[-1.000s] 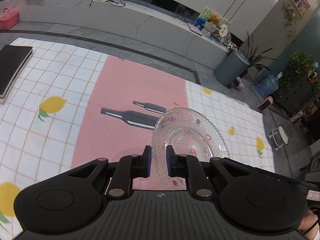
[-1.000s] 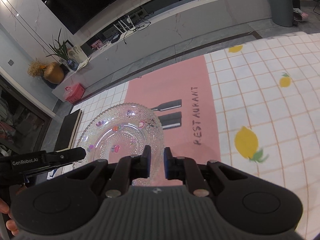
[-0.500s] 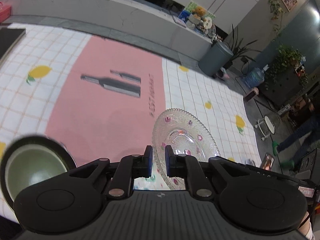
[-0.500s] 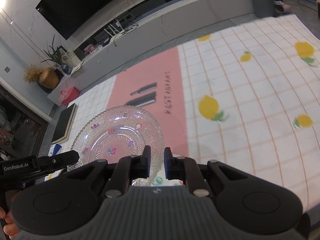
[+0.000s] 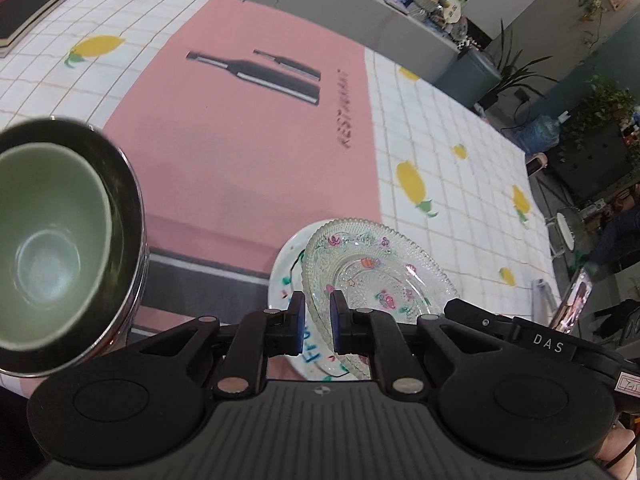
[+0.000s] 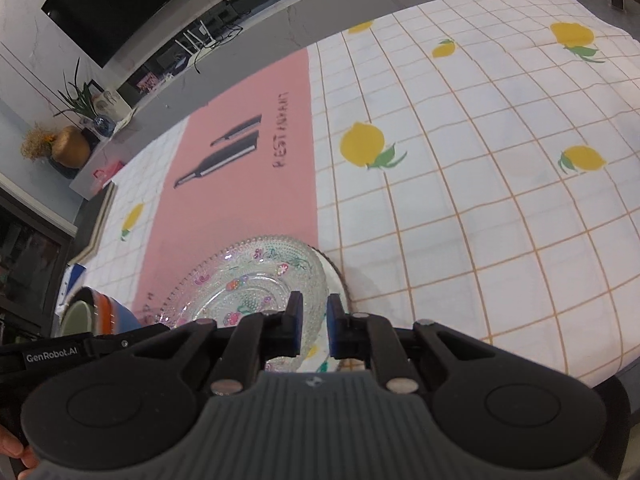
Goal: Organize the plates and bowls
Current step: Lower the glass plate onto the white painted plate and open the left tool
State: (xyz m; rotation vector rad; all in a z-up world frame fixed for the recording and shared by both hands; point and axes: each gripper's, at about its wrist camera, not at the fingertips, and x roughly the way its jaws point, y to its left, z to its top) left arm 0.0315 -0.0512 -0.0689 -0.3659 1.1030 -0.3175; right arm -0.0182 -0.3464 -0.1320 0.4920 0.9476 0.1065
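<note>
A clear glass plate [image 5: 380, 276] with small coloured flowers hangs tilted just over a white printed plate [image 5: 285, 276] near the table's front edge. My left gripper [image 5: 316, 328] is shut on the glass plate's near rim. From the opposite side, my right gripper [image 6: 314, 328] is shut on the same glass plate [image 6: 248, 284], and the white plate [image 6: 335, 274] peeks out beneath it. To the left stands a green bowl [image 5: 48, 248] nested inside a dark metal bowl [image 5: 130, 208]. In the right wrist view those stacked bowls [image 6: 108, 312] show a striped outer wall.
The checked lemon tablecloth [image 6: 460, 200] with a pink panel [image 5: 248, 152] covers the table. A black notebook [image 5: 32, 4] lies at the far left corner. The table's front edge [image 6: 592, 376] runs close by on the right. A grey bin [image 5: 468, 76] stands beyond the table.
Both grippers have come down and back toward the table's front edge with the glass plate between them. The stacked bowls and the white plate have entered the views.
</note>
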